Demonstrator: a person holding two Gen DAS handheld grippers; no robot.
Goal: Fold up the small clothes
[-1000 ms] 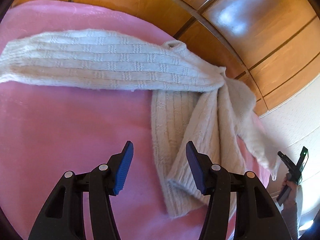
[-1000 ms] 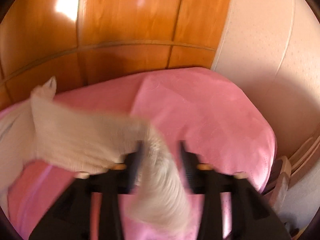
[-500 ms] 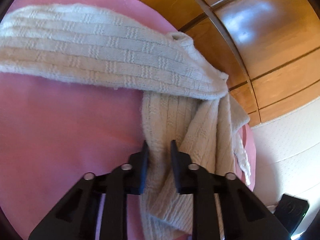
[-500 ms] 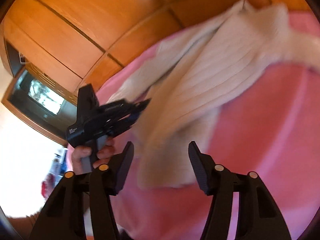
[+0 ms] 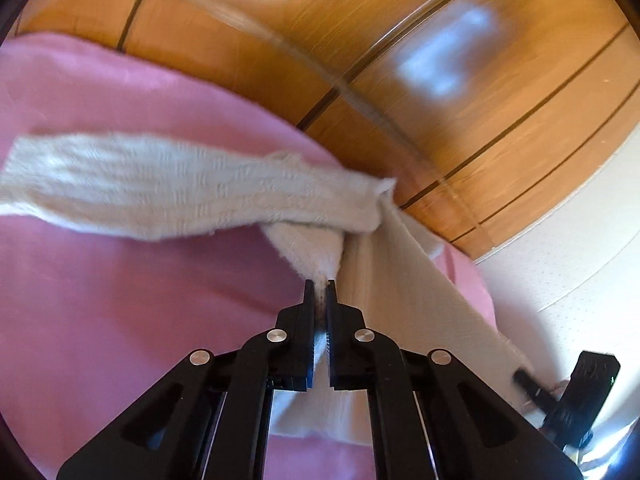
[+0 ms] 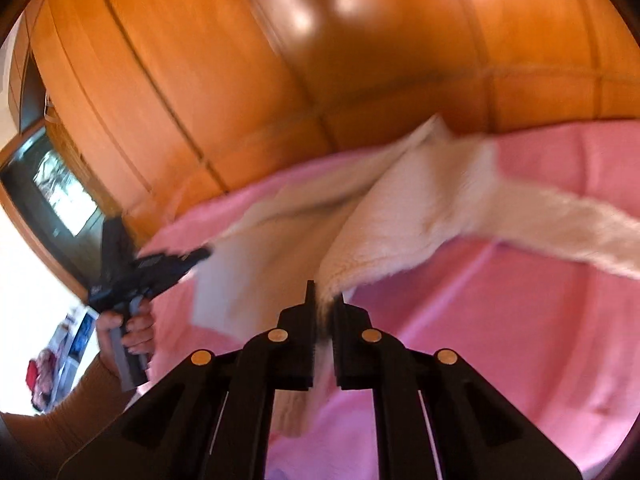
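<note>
Item: cream knitted garment [image 5: 192,184], partly raised off the pink cover [image 5: 120,300]; one long ribbed part lies across the cover toward nine o'clock in the left wrist view, while a second panel hangs from the centre down to five o'clock. Left gripper [image 5: 320,292]: jaws pinched tight on a gathered point of the knit, which rises from the tips toward twelve o'clock. Right gripper [image 6: 325,300]: jaws likewise clamped on a tuft of the same garment, the cloth fanning away toward one and two o'clock; in this view the left gripper shows at nine o'clock, held by a hand [image 6: 128,330] in a tan sleeve [image 6: 60,412]. Background: glossy wooden panelling [image 5: 460,92], blurred. Step in hand, judged: lifting and spreading the garment by two held points before laying it flat. Handling note: keep both pinches firm, draw the two points apart evenly until the hanging panel straightens, then lower it level so no layer bunches underneath; fluffy knit may slip from shallow grips or stretch if pulled hard.
</note>
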